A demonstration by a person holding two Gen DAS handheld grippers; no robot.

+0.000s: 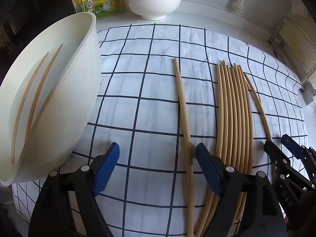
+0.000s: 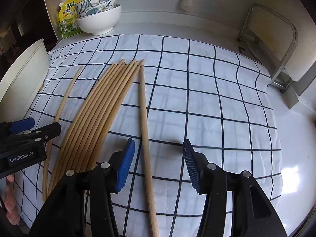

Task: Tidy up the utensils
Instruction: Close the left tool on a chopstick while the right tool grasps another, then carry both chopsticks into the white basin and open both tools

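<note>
The desk (image 2: 246, 177) has a white glossy surface. A white cloth with a dark grid (image 2: 197, 98) covers most of it. On the cloth lie a bundle of chopsticks (image 2: 104, 106), a single chopstick (image 2: 145, 130) just right of it and another single chopstick (image 2: 65, 98) on its left. A white container (image 1: 59, 98) rests at the cloth's left edge. A stack of bowls (image 2: 98, 19) and a yellow seasoning pouch (image 2: 67, 19) stand on the bare desk behind the cloth.

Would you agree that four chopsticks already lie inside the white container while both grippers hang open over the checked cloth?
Not quite: the left wrist view shows two chopsticks inside the white container, not four. Both the left gripper and right gripper do hang open over the checked cloth.
</note>
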